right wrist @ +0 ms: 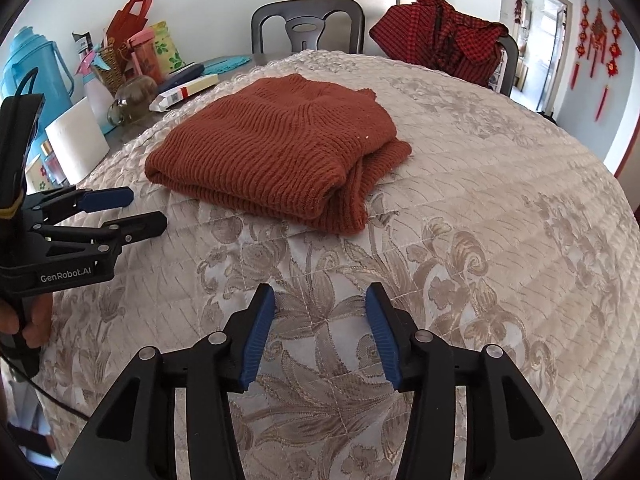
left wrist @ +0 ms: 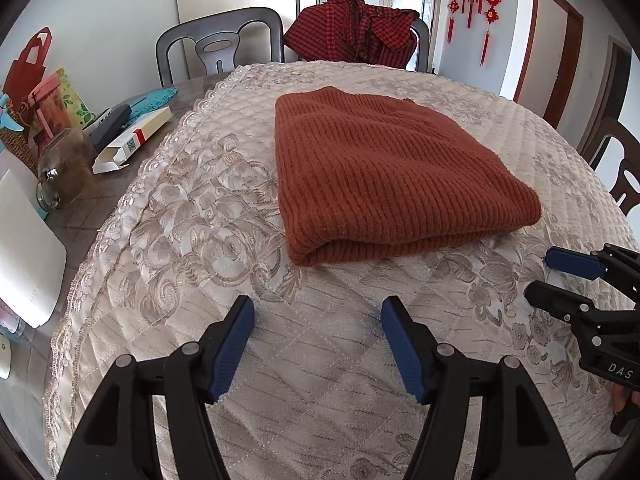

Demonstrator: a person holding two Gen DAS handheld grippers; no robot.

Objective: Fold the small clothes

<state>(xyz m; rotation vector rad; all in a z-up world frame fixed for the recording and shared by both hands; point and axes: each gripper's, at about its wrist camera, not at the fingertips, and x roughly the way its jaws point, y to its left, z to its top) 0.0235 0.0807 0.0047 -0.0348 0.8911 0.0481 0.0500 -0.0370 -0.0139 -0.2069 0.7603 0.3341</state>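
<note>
Left gripper [left wrist: 318,340] and right gripper [right wrist: 320,336], both released and empty, hover over the quilted cloth [right wrist: 480,240]. Beyond them lies the folded rust sweater [left wrist: 392,172], ahead of both, its near folded edge running crosswise; neither gripper is clearly nearer.

We see the left gripper [left wrist: 318,308] and right gripper [right wrist: 320,296]: black plastic frames, ribbed blue pads, silver pivot screws. White "GenRobot.AI" lettering marks the left one; bare fingers [right wrist: 34,320] and a black cable [right wrist: 52,396] show.
</note>
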